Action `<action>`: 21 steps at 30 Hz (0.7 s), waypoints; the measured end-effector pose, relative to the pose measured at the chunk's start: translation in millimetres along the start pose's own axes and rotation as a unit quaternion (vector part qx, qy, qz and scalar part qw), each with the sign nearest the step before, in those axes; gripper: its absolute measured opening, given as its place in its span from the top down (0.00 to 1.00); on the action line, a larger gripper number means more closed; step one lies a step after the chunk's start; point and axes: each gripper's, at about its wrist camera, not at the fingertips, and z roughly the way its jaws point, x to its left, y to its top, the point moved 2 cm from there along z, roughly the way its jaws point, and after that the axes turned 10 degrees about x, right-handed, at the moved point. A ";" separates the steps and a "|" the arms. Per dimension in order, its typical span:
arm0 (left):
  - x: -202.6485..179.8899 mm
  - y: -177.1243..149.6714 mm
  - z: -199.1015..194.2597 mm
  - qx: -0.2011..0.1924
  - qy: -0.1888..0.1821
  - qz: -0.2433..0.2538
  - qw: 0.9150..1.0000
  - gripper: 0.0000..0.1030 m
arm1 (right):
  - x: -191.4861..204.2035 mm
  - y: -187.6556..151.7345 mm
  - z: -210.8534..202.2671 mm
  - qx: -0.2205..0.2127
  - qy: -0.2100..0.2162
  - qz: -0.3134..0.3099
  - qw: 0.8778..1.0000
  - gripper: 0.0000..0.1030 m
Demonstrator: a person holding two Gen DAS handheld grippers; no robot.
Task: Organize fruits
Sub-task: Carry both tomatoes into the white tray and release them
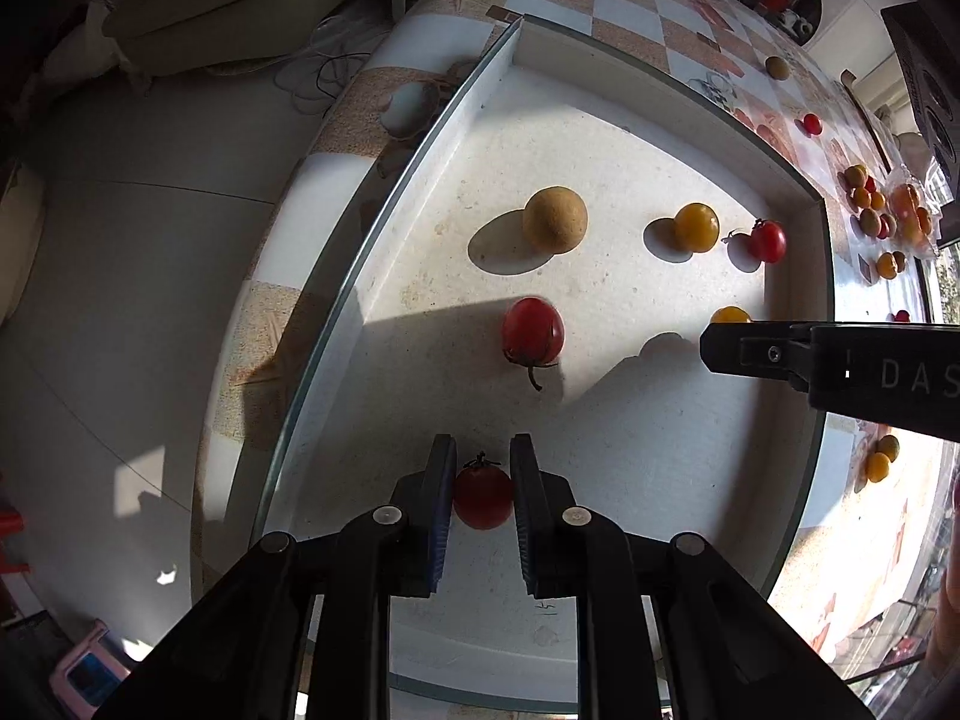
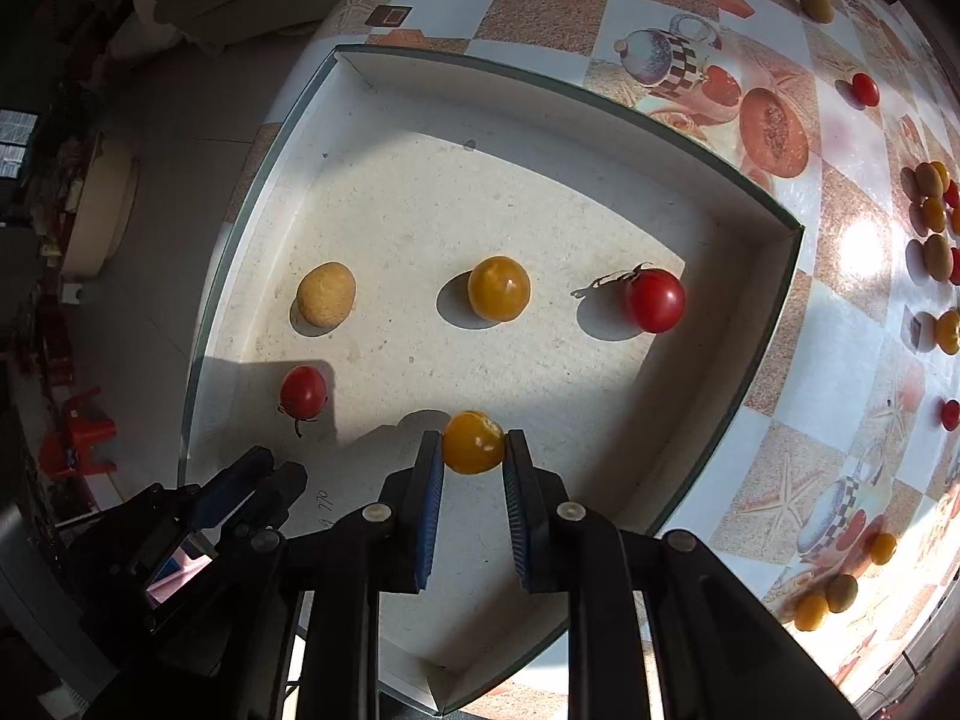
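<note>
A white shallow tray (image 1: pixel 660 78) (image 2: pixel 540 84) lies on the patterned table. In it rest a tan round fruit (image 1: pixel 555 219) (image 2: pixel 326 294), a yellow tomato (image 1: pixel 696 228) (image 2: pixel 498 288) and two red tomatoes (image 1: pixel 768 240) (image 1: pixel 533 330) (image 2: pixel 654 300) (image 2: pixel 303 393). My left gripper (image 1: pixel 483 444) (image 2: pixel 282 468) points down over the tray's near part, shut on a red cherry tomato (image 1: pixel 483 498). To its right, my right gripper (image 2: pixel 473 438) (image 1: pixel 714 348) is shut on a yellow cherry tomato (image 2: pixel 474 444) (image 1: pixel 729 315) just above the tray floor.
Several loose red, yellow and olive fruits (image 2: pixel 933 210) (image 1: pixel 870 204) lie on the tablecloth right of the tray, with more at the lower right (image 2: pixel 828 600). The table edge runs along the tray's left side, with floor and a red stool (image 2: pixel 78 438) below.
</note>
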 end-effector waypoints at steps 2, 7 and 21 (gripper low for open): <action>-0.2 0.4 0.2 -0.001 0.005 0.004 1.000 0.81 | 1.5 1.6 3.7 0.002 -0.008 -0.003 1.000 0.79; -4.6 -1.9 1.7 -0.002 0.014 0.015 1.000 0.81 | 3.0 4.1 12.4 0.008 -0.021 -0.007 1.000 0.78; -17.1 -4.2 -9.4 -0.011 0.047 0.030 0.998 0.24 | 26.5 1.9 10.7 0.006 -0.023 -0.034 0.999 0.30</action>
